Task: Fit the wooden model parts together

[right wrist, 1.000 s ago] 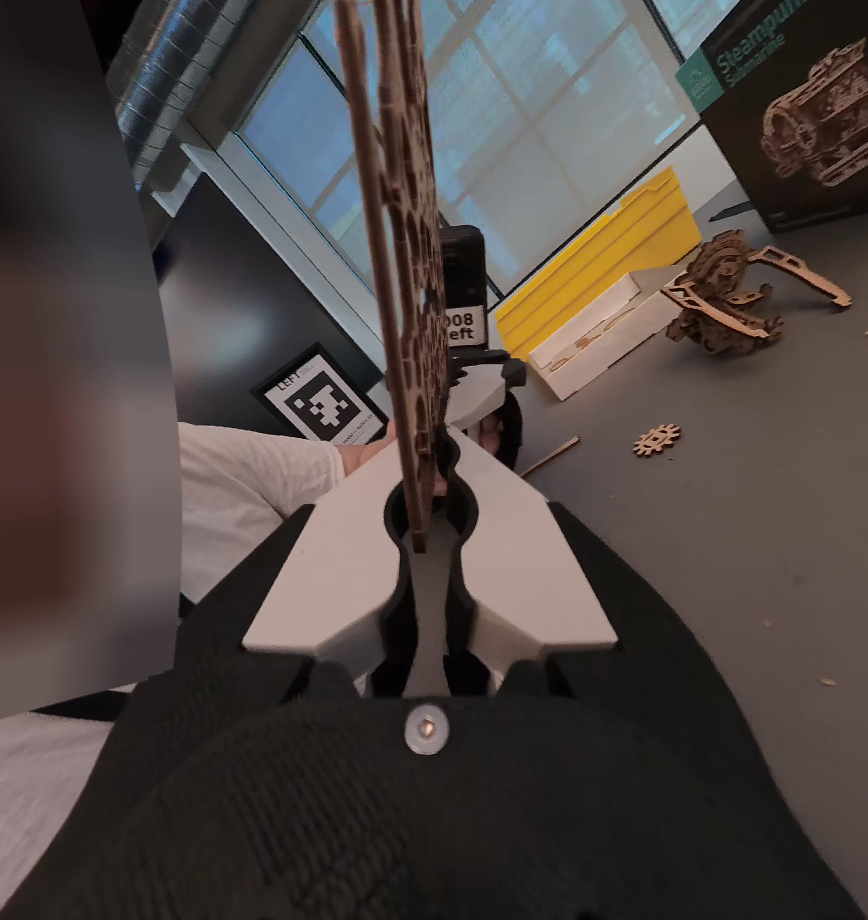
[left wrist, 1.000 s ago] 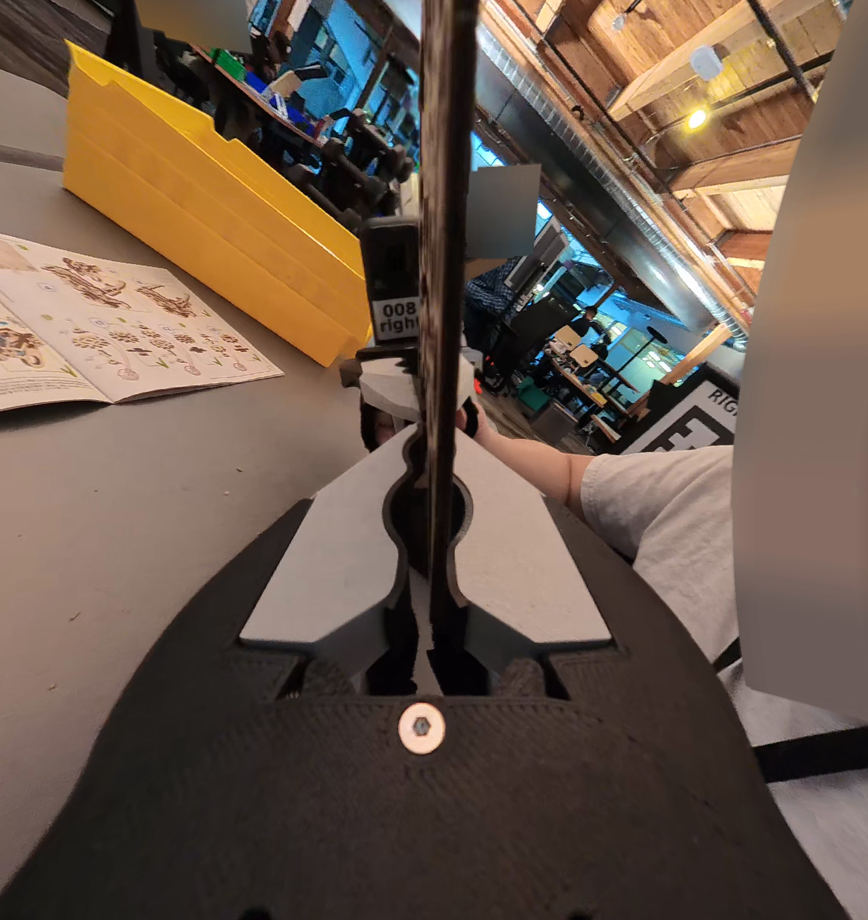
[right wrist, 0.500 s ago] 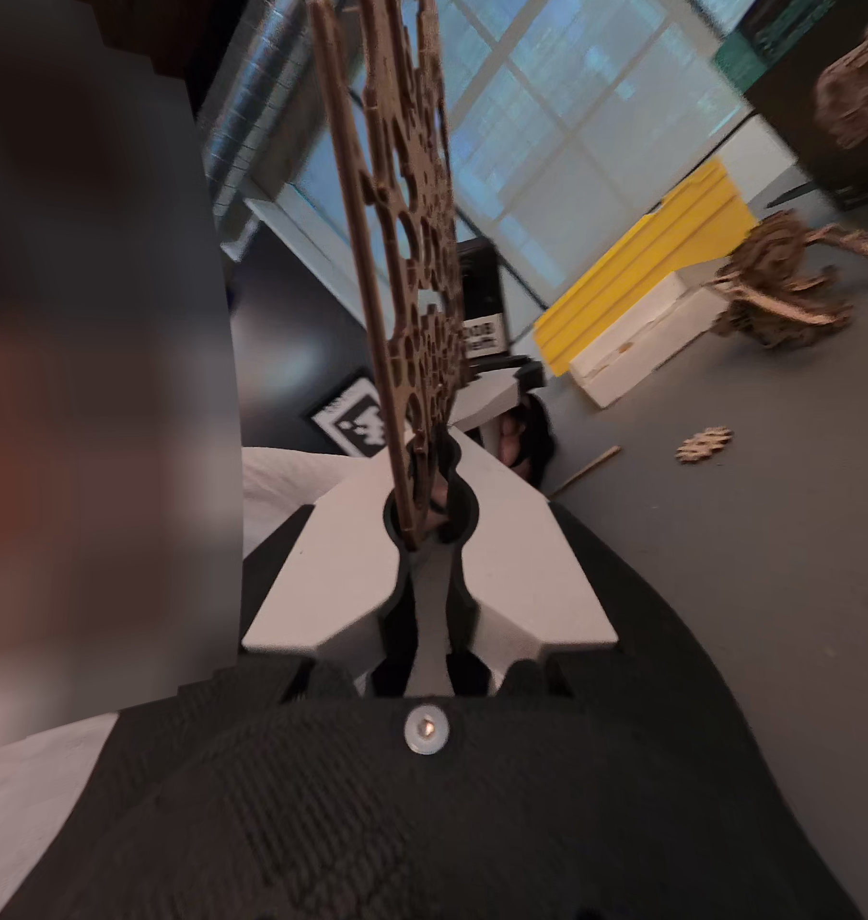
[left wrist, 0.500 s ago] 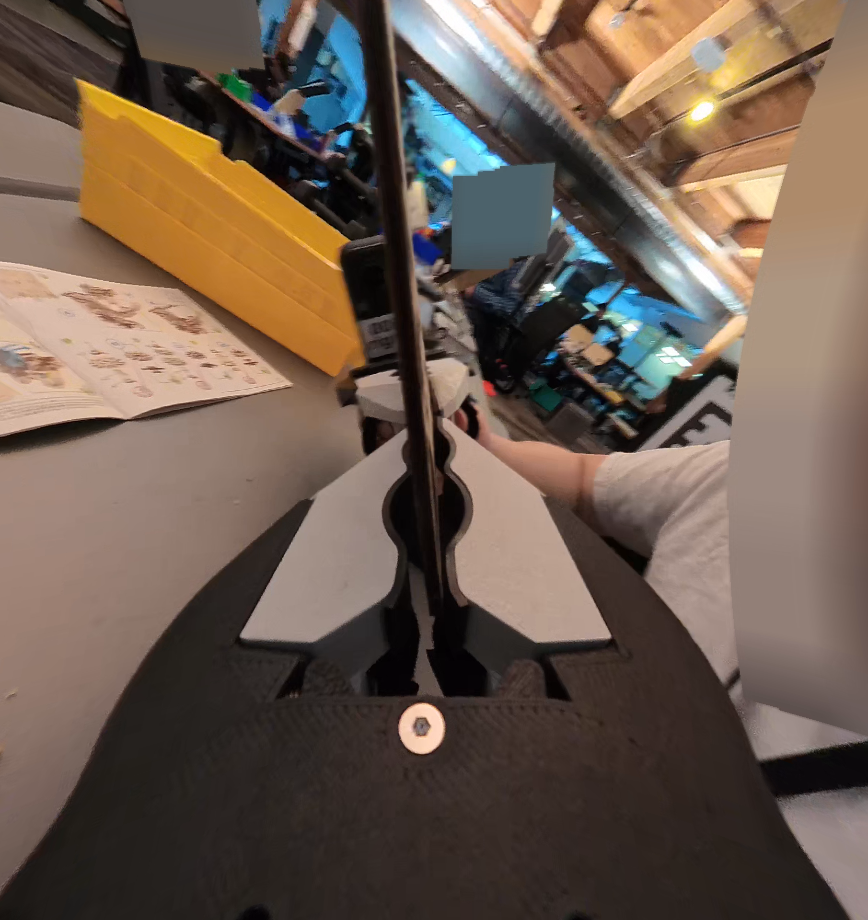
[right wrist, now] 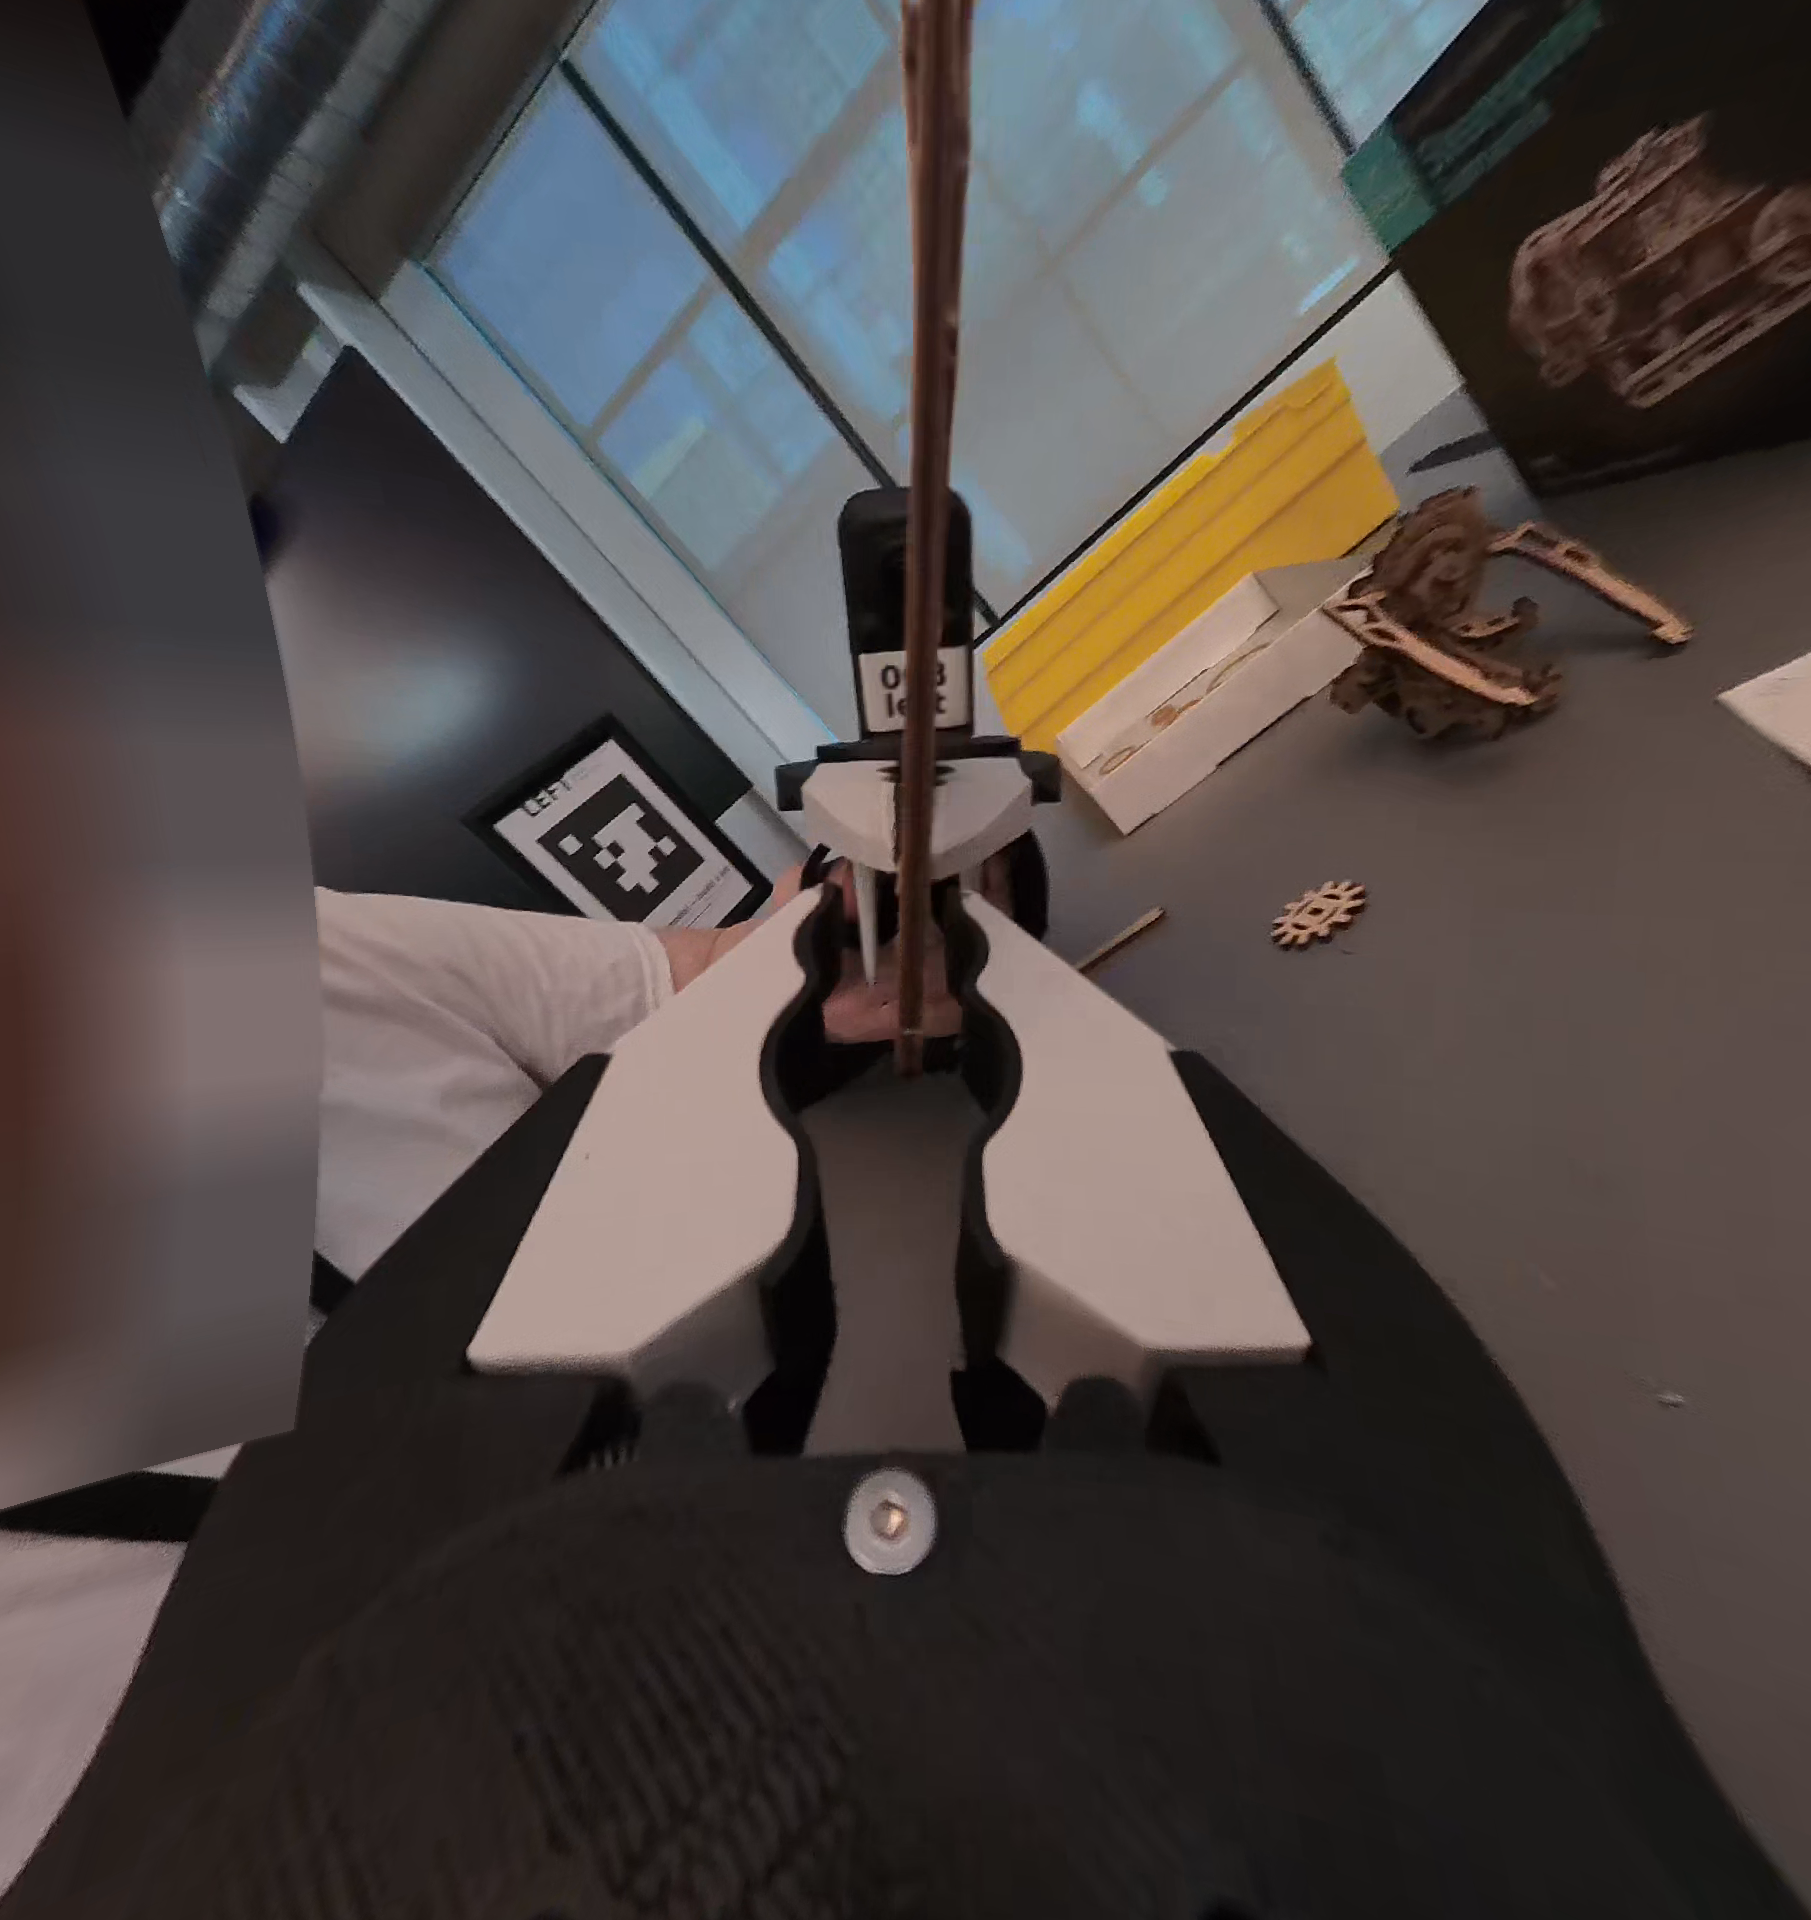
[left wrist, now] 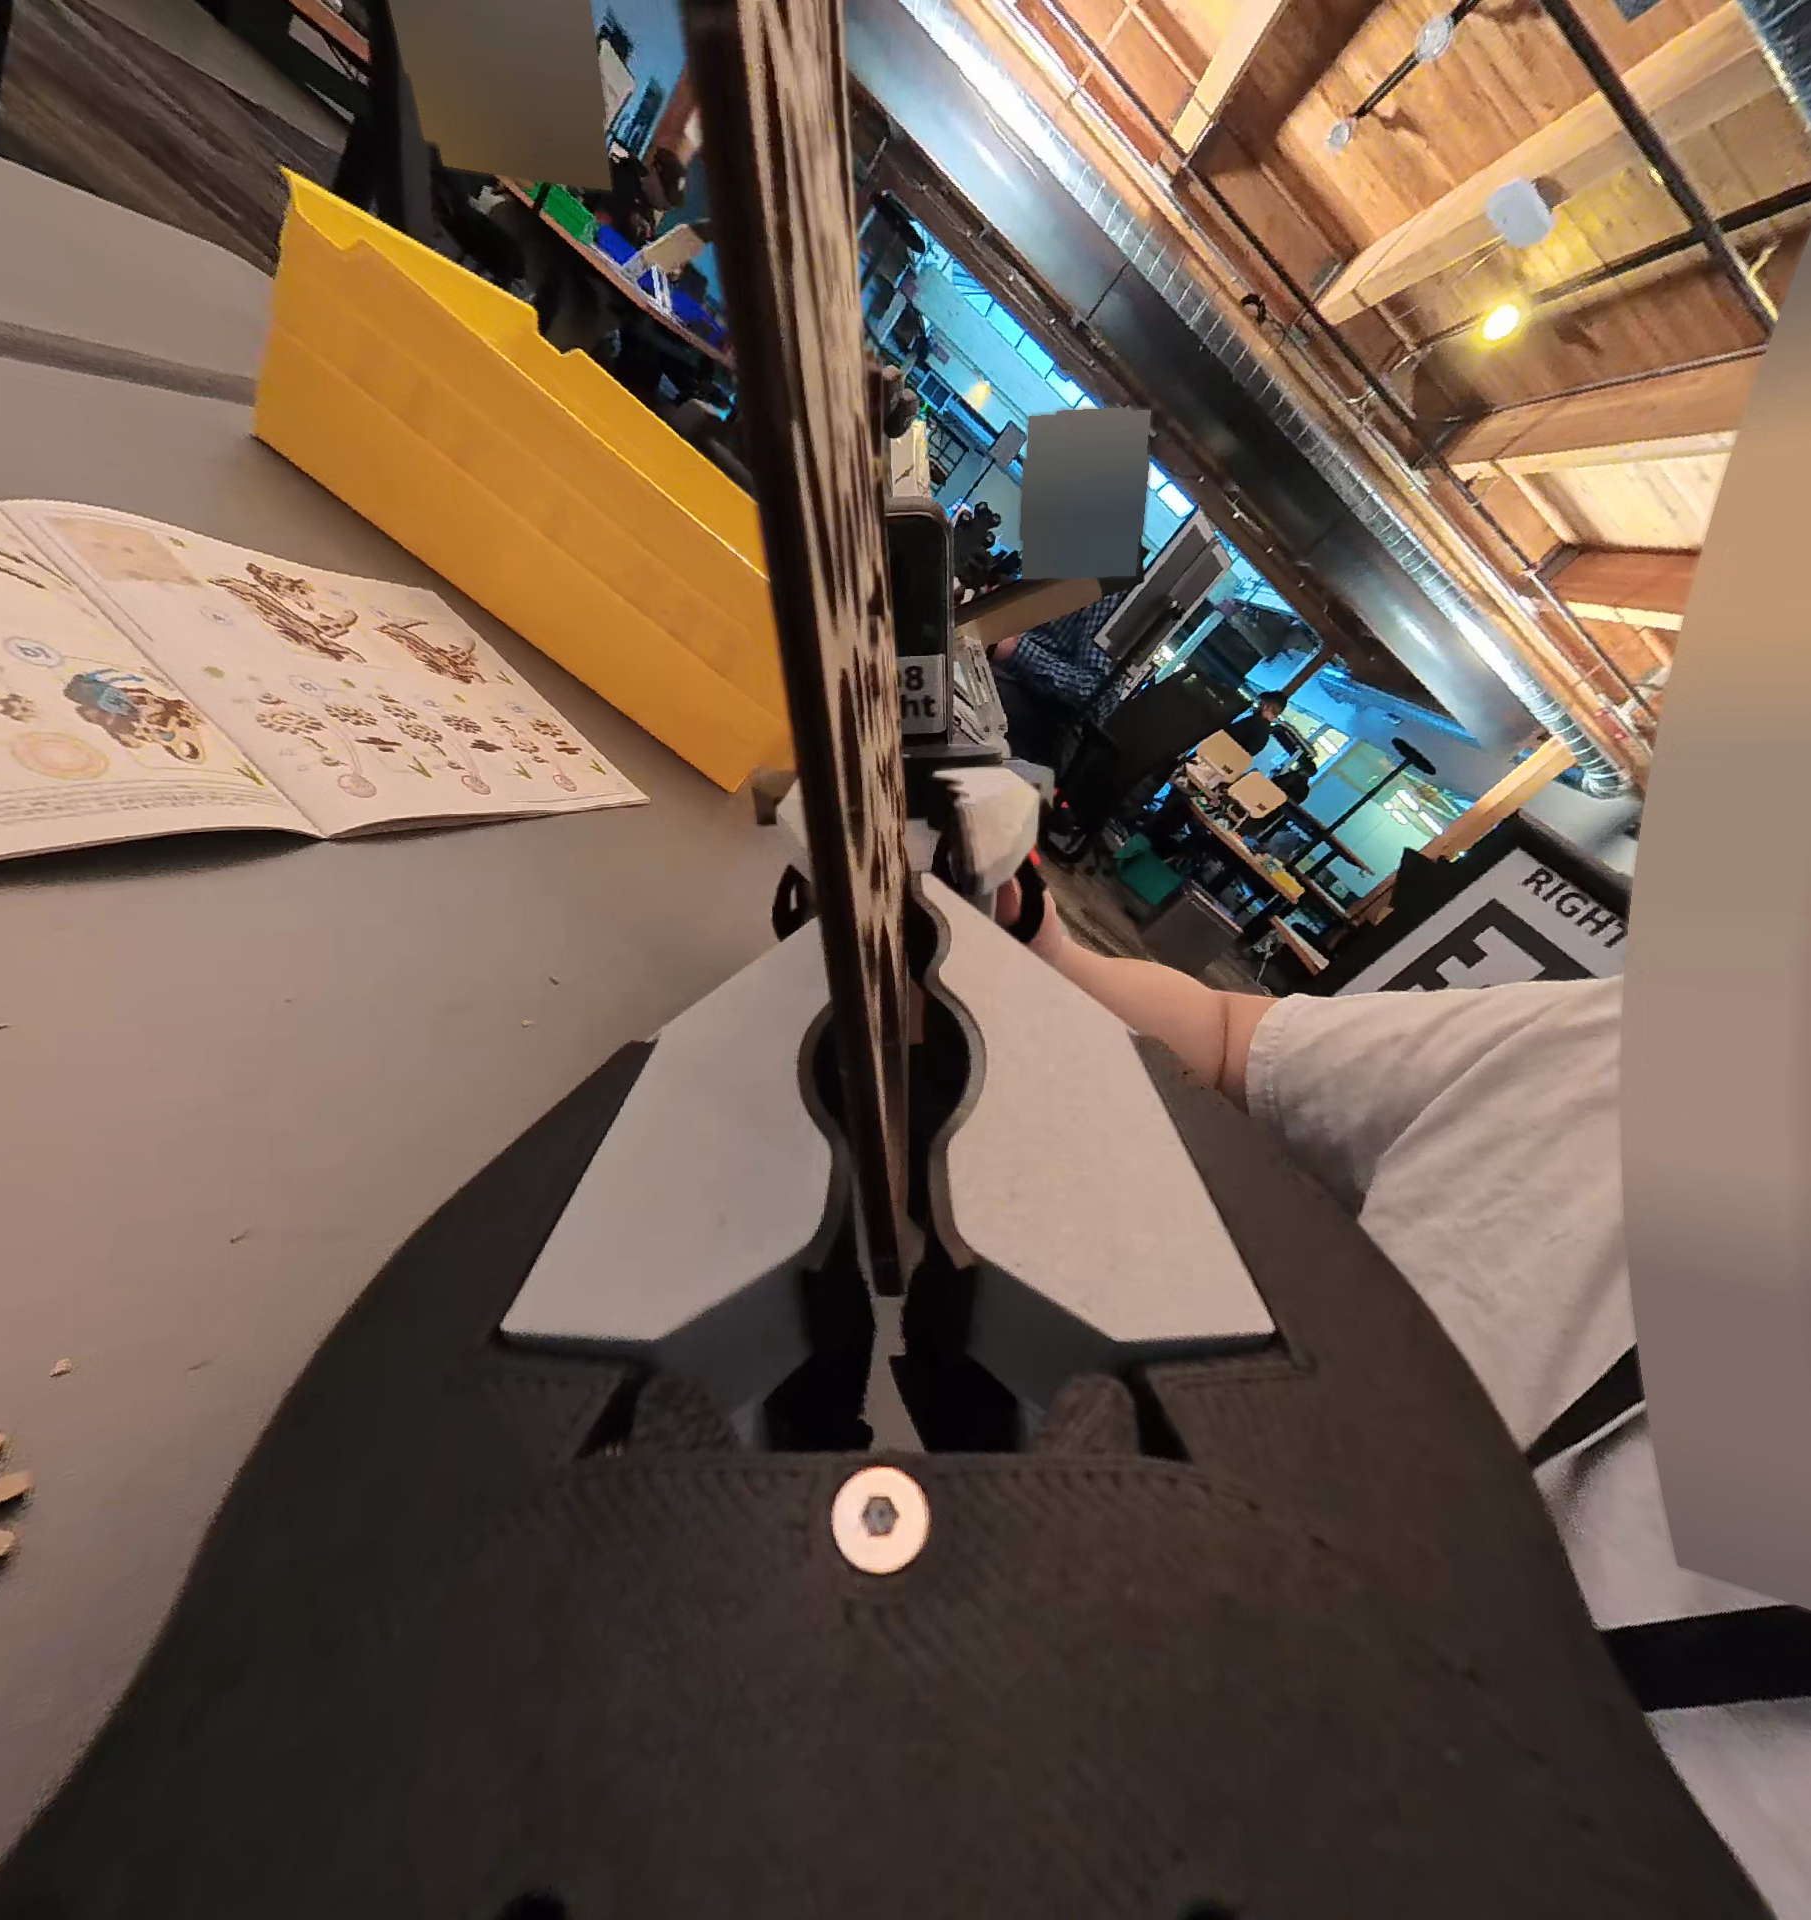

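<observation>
A thin laser-cut wooden sheet [left wrist: 828,520] stands upright and edge-on between the two grippers. My left gripper [left wrist: 870,925] is shut on its lower edge. In the right wrist view the sheet [right wrist: 927,416] runs down between my right gripper's fingers [right wrist: 1067,1091], and its end sits in the gap. My right gripper [right wrist: 893,925] is open, its jaws apart on either side of the sheet and not pressing on it. The two grippers face each other closely: the left one shows in the right wrist view [right wrist: 916,810], and the right one shows in the left wrist view [left wrist: 922,821].
On the grey table lie a small wooden gear [right wrist: 1319,914], a thin stick [right wrist: 1119,935], a partly built wooden model [right wrist: 1441,644], a white box [right wrist: 1192,686], a yellow bin [left wrist: 506,468], a black product box [right wrist: 1659,260] and an open instruction booklet [left wrist: 257,675]. Left and right tips are no more than a few centimetres apart.
My right gripper has opened and let go of the sheet it was shut on. The left gripper stays shut on the sheet. The sheet now reads straight edge-on in the right wrist view.
</observation>
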A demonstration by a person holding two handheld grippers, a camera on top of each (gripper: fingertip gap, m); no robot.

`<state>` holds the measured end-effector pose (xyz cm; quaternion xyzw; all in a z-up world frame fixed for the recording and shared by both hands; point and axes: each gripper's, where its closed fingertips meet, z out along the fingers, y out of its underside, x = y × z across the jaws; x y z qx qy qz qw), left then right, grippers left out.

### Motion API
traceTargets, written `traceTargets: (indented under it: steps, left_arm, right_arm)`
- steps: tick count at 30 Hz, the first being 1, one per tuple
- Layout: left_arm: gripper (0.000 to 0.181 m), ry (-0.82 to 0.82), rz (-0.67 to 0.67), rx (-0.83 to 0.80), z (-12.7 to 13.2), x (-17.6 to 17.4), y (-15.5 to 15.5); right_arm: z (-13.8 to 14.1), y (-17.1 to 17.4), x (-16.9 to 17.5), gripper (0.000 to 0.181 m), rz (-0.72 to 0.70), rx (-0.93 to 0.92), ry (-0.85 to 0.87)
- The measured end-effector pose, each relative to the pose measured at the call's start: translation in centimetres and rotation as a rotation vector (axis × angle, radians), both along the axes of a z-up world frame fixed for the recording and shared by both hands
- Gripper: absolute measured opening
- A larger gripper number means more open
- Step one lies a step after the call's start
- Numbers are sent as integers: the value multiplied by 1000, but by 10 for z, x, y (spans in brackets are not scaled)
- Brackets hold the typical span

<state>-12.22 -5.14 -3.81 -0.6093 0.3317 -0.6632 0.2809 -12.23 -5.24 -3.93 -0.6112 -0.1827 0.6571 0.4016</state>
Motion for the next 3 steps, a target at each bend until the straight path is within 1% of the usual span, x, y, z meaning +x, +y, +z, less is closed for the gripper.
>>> traceTargets:
  steps: [3]
  left_arm:
    - [0, -29, -24, -23, 3, 1, -4]
  right_arm:
    - [7, -4, -4, 11, 34, -26, 77]
